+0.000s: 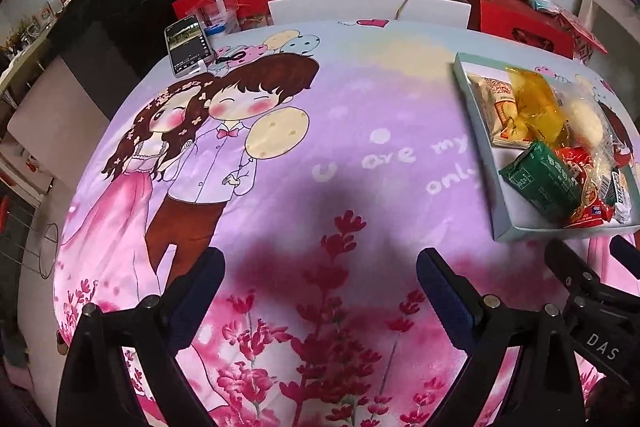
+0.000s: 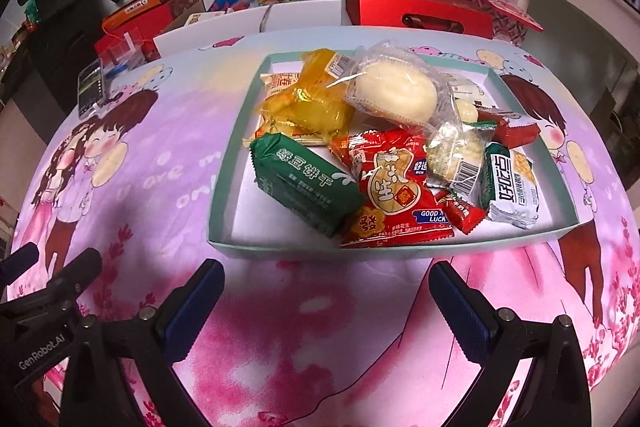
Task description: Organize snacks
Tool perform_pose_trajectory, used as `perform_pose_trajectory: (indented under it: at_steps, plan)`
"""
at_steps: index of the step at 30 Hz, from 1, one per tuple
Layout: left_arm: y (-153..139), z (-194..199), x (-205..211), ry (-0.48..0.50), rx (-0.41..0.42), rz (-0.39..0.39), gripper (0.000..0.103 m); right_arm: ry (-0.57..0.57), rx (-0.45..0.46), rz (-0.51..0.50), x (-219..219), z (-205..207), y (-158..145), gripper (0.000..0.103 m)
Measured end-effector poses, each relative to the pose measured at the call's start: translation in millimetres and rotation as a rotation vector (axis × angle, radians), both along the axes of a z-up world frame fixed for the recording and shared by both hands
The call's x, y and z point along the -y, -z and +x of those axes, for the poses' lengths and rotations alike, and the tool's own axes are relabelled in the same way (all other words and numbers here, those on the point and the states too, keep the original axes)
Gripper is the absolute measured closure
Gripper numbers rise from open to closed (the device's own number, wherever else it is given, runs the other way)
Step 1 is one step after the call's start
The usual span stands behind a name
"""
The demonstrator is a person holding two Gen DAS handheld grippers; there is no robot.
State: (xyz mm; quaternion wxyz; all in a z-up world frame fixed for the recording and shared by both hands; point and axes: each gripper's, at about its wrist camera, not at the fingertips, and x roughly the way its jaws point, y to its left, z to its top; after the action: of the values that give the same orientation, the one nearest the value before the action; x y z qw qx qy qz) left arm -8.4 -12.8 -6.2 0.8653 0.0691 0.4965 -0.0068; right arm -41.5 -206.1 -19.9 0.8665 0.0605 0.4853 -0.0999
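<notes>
Teal tray (image 2: 224, 243): a shallow card box lid or tray with low walls, set on the counter (image 2: 168, 211) toward the right side; it stands straight ahead of the right tongs, which suits it as the one collecting place for the snacks.
Snacks: all those I can see lie inside the tray, heaped rather than ranked, so the gathering looks done or nearly so; any sorting by kind is not yet done.
Green pack (image 2: 304, 183): lies at the near left of the heap, resting on the tray floor with its right end against the red bag.
Red bag (image 2: 394, 195): lies flat in the middle front, its lower edge at the near wall.
Bun (image 2: 390, 93): in a clear wrapper, rides on top at the back, likely because it is soft and would crush underneath.
Yellow pack (image 2: 308, 103): sits left of the bun over a pale packet.
White pack (image 2: 510, 187): leans at the right, beside a small clear wrapper.
Left tongs (image 1: 320, 279): spread wide, holding nothing, above bare cloth left of the tray.
Right tongs (image 2: 326, 291): also spread and empty, just short of the tray's near wall, placed for a reach into the heap.
Phone (image 1: 188, 43): lies at the far left edge, well apart from the tray.
Boxes (image 2: 416, 9): clutter sits behind the counter, outside the work.
</notes>
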Motion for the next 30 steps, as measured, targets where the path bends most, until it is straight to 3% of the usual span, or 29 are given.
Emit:
perform_pose_trajectory:
  at_steps: [11,30]
  plan:
    - [8.3,8.1,-3.4,-0.016,-0.049,0.014,0.006,0.005,-0.032,-0.009,2.4,5.1,4.8,0.000]
    - [4.2,8.3,-4.8,-0.017,-0.035,-0.011,0.006,0.012,-0.040,-0.012,2.2,5.1,6.5,0.000]
